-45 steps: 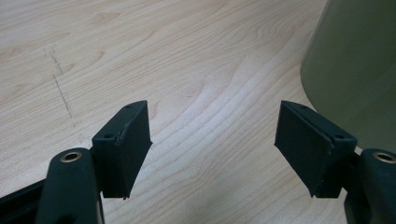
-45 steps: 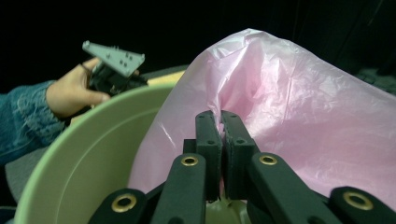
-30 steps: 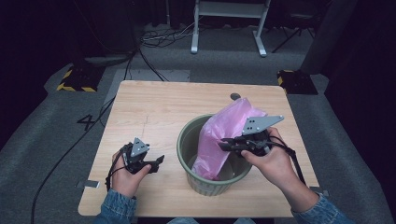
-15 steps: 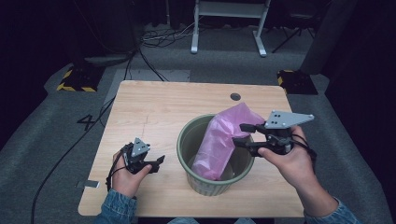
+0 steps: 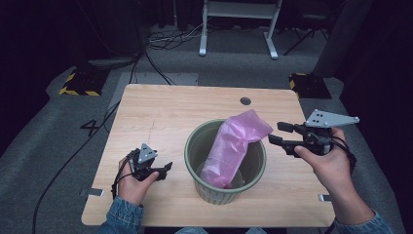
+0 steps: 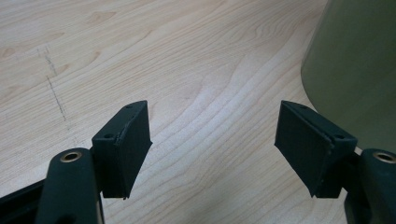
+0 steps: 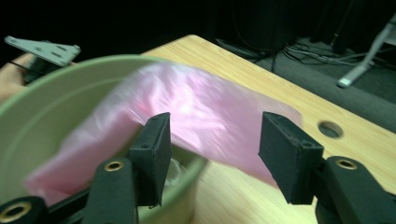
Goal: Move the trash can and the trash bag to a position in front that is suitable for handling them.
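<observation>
A pink plastic bag stands slanted in a round green bin at the table's front centre, its top leaning over the right rim. My right gripper hovers just right of the bin, apart from the bag; its jaws have just been opening and hold nothing. In the right gripper view the bag and bin lie beyond the gripper. My left gripper rests open on the table left of the bin. In the left gripper view this gripper is over bare wood beside the bin wall.
The wooden table has a small round hole near its far right edge. Beyond the table are floor cables, a white stand's legs, and yellow-black striped blocks on grey carpet.
My right gripper let go of the pink bag, opened, and drew away to the right of the bin. The bag's top now leans free. The left hand has not moved.
</observation>
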`<move>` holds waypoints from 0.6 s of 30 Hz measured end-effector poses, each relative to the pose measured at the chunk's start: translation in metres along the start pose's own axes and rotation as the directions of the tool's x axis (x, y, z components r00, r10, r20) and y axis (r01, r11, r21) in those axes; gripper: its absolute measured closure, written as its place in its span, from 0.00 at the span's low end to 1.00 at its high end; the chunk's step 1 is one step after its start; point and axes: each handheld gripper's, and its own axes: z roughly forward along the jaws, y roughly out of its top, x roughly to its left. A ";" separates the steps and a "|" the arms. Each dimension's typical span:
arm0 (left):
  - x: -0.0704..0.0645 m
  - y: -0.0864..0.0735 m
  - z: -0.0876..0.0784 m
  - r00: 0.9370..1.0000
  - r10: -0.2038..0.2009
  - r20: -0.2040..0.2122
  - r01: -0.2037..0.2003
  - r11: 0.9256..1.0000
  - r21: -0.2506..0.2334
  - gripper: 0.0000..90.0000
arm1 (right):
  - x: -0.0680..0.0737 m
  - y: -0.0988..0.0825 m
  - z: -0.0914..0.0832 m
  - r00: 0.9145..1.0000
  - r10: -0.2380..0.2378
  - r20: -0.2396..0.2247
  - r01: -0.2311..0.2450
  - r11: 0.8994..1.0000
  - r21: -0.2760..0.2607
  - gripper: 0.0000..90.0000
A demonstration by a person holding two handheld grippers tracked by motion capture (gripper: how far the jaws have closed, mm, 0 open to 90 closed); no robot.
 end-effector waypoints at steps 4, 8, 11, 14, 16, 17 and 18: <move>0.000 0.000 0.000 1.000 0.000 0.000 0.000 1.000 -0.001 0.30 | -0.012 -0.014 0.000 0.999 0.017 0.032 -0.017 1.000 0.016 0.43; 0.000 0.000 -0.001 1.000 -0.004 -0.001 0.004 1.000 -0.001 0.30 | -0.024 -0.031 0.005 0.997 0.041 0.063 -0.044 0.998 0.038 0.38; 0.001 0.000 -0.001 1.000 -0.005 -0.003 0.005 1.000 0.000 0.30 | -0.033 -0.043 0.009 0.994 0.077 0.083 -0.081 0.995 0.049 0.35; 0.001 0.000 0.000 1.000 -0.005 -0.002 0.005 1.000 0.000 0.30 | -0.039 -0.052 0.016 0.992 0.075 0.102 -0.082 0.995 0.063 0.32; 0.001 0.000 -0.001 1.000 -0.004 -0.004 0.004 1.000 0.003 0.30 | -0.042 -0.059 0.023 0.992 0.070 0.104 -0.079 0.994 0.081 0.30; 0.001 -0.001 -0.001 1.000 -0.006 -0.005 0.006 1.000 0.003 0.30 | -0.043 -0.062 0.028 0.992 0.066 0.105 -0.075 0.993 0.088 0.29; 0.001 -0.001 -0.002 1.000 -0.005 -0.006 0.005 1.000 0.002 0.30 | -0.045 -0.066 0.033 0.993 0.059 0.106 -0.069 0.993 0.091 0.29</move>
